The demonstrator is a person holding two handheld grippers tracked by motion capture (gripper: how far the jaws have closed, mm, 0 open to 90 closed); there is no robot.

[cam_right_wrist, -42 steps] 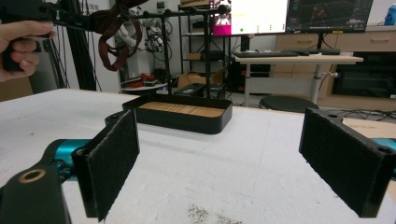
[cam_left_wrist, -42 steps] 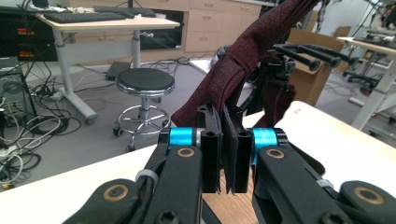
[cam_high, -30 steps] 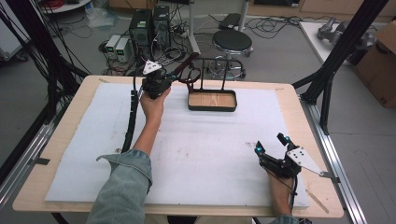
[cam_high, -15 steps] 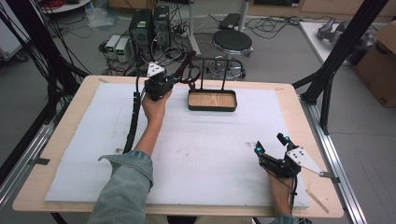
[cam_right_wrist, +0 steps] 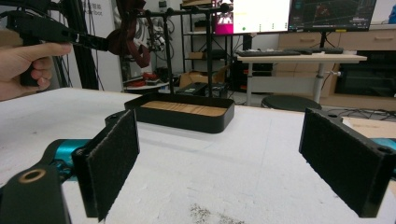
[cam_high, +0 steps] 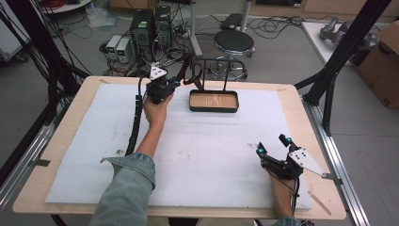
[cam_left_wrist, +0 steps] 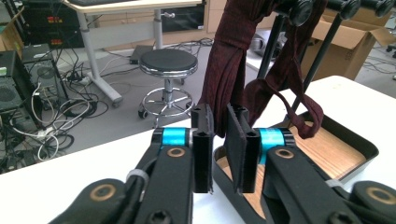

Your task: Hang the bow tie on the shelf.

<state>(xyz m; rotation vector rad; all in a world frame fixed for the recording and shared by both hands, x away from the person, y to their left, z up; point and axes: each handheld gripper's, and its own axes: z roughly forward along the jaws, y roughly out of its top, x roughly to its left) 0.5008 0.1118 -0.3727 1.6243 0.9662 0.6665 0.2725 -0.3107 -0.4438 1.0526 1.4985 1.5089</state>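
Note:
A dark red cloth (cam_high: 190, 75) hangs from the bar of a black rack (cam_high: 225, 70) that stands in a black tray with a wooden floor (cam_high: 233, 109) at the table's far middle. My left gripper (cam_high: 178, 84) is just left of the tray. Its jaws point at the cloth. In the left gripper view the left gripper (cam_left_wrist: 219, 114) has only a narrow gap between its pads, with nothing in it. The cloth (cam_left_wrist: 229, 60) hangs just behind the tips. My right gripper (cam_high: 271, 145) rests wide open at the near right. In its own view the right gripper (cam_right_wrist: 231, 154) faces the tray (cam_right_wrist: 187, 119) and the cloth (cam_right_wrist: 128, 35).
A white foam sheet (cam_high: 202, 155) covers the wooden table. Beyond the far edge stand a round stool (cam_high: 234, 42) and computer cases (cam_high: 150, 23) amid cables. Black frame posts (cam_high: 336, 66) rise at the right corner, with a cardboard box (cam_high: 383, 61) behind them.
My left gripper has shifted slightly right and nearer, staying by the hanging cloth. The right gripper has not moved.

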